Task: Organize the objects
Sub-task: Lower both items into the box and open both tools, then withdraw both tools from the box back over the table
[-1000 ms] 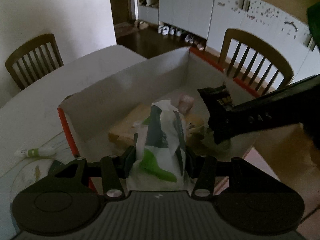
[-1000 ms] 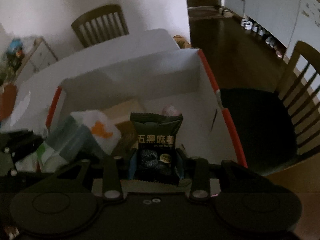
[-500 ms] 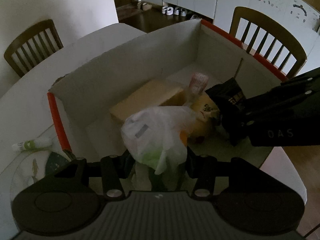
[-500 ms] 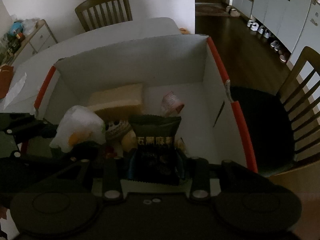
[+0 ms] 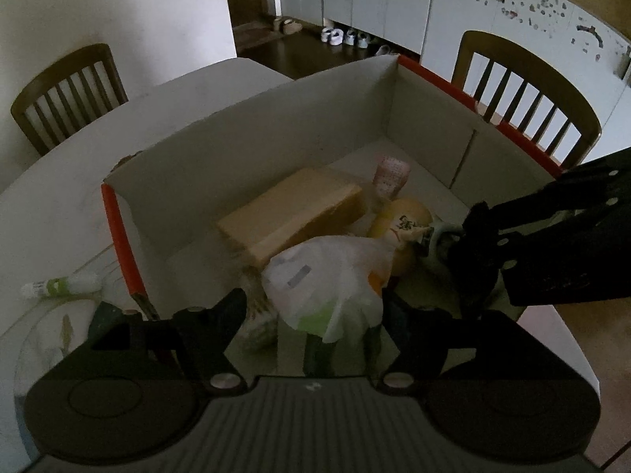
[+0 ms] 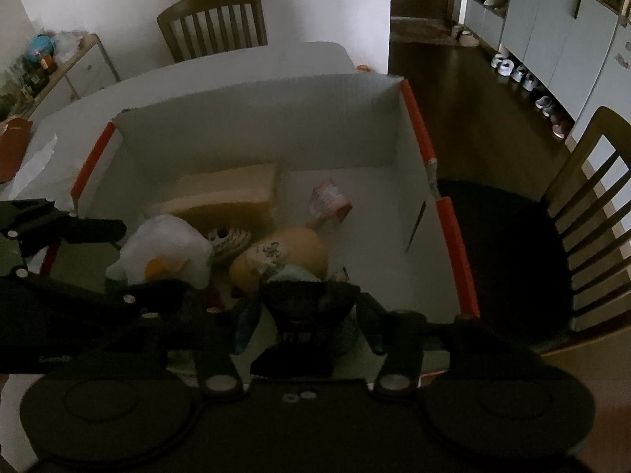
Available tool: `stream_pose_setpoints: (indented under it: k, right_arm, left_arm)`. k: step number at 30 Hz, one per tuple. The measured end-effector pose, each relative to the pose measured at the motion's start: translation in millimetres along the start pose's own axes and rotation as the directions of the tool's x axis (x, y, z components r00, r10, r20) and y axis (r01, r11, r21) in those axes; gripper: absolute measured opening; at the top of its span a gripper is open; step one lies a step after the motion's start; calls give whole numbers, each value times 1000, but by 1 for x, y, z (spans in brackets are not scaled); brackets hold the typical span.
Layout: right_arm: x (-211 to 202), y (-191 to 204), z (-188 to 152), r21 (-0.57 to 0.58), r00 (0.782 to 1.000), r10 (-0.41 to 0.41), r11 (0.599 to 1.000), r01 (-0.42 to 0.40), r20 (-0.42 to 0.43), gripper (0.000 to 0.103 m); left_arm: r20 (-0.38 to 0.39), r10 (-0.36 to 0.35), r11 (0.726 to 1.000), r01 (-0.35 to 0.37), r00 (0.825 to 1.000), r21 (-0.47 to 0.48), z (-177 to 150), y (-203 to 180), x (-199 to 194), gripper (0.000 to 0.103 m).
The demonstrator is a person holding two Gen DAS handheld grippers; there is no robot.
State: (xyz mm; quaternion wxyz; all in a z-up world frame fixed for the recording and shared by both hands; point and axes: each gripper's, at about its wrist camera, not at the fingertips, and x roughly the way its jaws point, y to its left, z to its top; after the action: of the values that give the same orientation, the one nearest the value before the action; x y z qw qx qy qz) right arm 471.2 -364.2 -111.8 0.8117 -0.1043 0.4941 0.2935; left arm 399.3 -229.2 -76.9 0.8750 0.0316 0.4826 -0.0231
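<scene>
A white cardboard box [image 5: 244, 146] with orange rims stands on the table. It holds a tan carton [image 5: 292, 213], a pink packet [image 5: 390, 169] and a yellow round pack [image 5: 402, 224]. My left gripper [image 5: 315, 307] hangs over the box's near side, its jaws opening. A white plastic bag [image 5: 327, 276] sits loose between them, with a gap at the left finger. My right gripper [image 6: 309, 323] is low over the box's near right part, jaws opening too. A dark snack packet [image 6: 307, 311] sags between its fingers; it also shows in the left wrist view [image 5: 471, 256].
Wooden chairs stand at the far left [image 5: 67, 94] and right [image 5: 524, 94] of the white table [image 5: 59, 197]. A small green-and-white tube [image 5: 59, 287] lies on the table left of the box. Shoes line the cabinets across the dark floor. A side cabinet [image 6: 59, 67] stands far left.
Both grippers have come lower over the box and their jaws have widened. The white bag and the dark packet, gripped before, now sit loose and have sunk between the fingers.
</scene>
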Motion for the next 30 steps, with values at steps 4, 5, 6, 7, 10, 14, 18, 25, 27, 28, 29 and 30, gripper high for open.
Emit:
stream_pose_setpoints:
  k: [4, 5, 6, 7, 10, 14, 18, 25, 27, 28, 29, 30]
  right_arm:
    - [-5, -1, -1, 8, 1000, 1, 1000, -1, 8, 55]
    - [-7, -2, -1, 8, 1000, 0, 1000, -1, 12, 55]
    - [-8, -2, -1, 9, 1000, -1, 1000, 1, 15, 56]
    - [-9, -2, -2, 10, 1000, 0, 1000, 0, 17, 56]
    - [-14, -2, -3, 14, 1000, -2, 1000, 1, 27, 58]
    - [-24, -2, -5, 17, 999, 2, 1000, -2, 50, 63]
    - [-31, 0, -7, 22, 998, 3, 1000, -5, 64, 64]
    - [-42, 7, -10, 46, 995, 11, 999, -15, 97, 71]
    - [-46, 11, -11, 52, 994, 18, 998, -24, 105, 73]
    - [-47, 13, -11, 51, 994, 18, 998, -23, 108, 73]
    - [-48, 16, -11, 47, 993, 19, 999, -24, 114, 76]
    - [-50, 19, -11, 43, 992, 23, 999, -28, 121, 79]
  left_arm:
    - [23, -10, 1000, 10, 1000, -2, -2, -1, -6, 78]
    - [29, -15, 1000, 15, 999, -5, -3, -1, -8, 79]
    - [31, -21, 1000, 21, 999, -9, -3, -1, -9, 79]
    - [34, -25, 1000, 25, 999, -10, -3, -2, -10, 79]
    - [53, -30, 1000, 30, 998, -5, -5, -3, -15, 80]
    - [76, -41, 999, 41, 996, -2, -8, -5, -24, 83]
    - [101, -59, 998, 60, 993, -5, -10, -4, -33, 83]
    - [142, -100, 994, 103, 985, -18, -16, 4, -50, 85]
    - [155, -110, 993, 114, 982, -18, -18, 6, -55, 91]
    - [164, -115, 993, 119, 980, -16, -19, 7, -58, 94]
    - [172, -121, 992, 125, 978, -14, -20, 9, -60, 95]
    - [179, -129, 991, 133, 975, -10, -21, 11, -63, 96]
